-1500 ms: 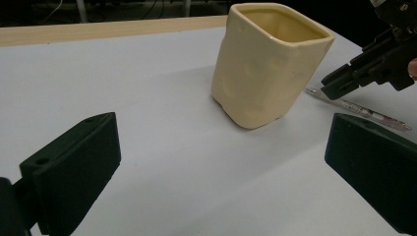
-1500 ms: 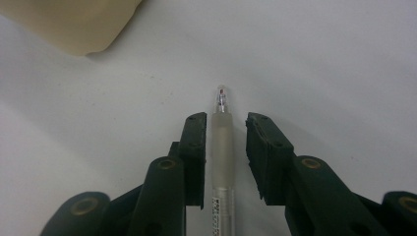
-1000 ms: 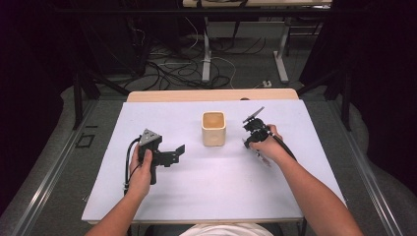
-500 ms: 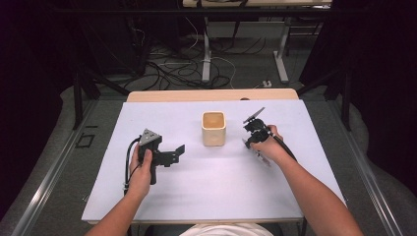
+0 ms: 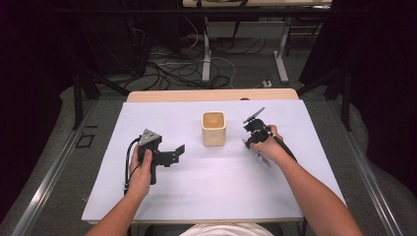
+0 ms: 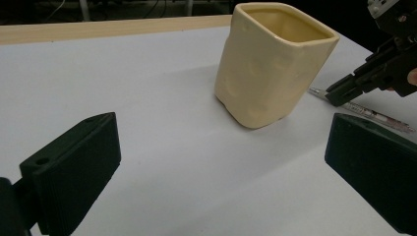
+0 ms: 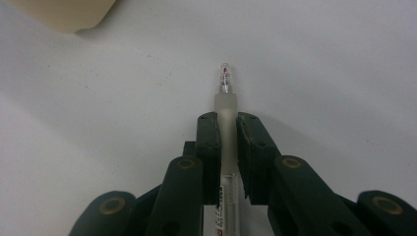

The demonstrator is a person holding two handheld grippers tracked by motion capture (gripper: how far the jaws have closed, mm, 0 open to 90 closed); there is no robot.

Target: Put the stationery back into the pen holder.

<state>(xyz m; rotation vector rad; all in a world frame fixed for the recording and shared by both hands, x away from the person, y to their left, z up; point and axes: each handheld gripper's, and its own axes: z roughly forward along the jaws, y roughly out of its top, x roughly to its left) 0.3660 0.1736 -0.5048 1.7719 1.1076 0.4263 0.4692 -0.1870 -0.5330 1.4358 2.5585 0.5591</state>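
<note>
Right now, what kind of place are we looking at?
Probably a lab or recording workspace, not a home: a white-topped table ringed by black curtains, loose cables on the grey floor, and bare metal desk legs behind.

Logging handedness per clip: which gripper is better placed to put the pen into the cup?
Right. The right gripper is shut on the pen beside the cup; the left gripper is open and empty.

A white table with a pale wooden far edge stands on grey floor. Beyond it, tangled cables lie among white desk legs; both sides are dark.
</note>
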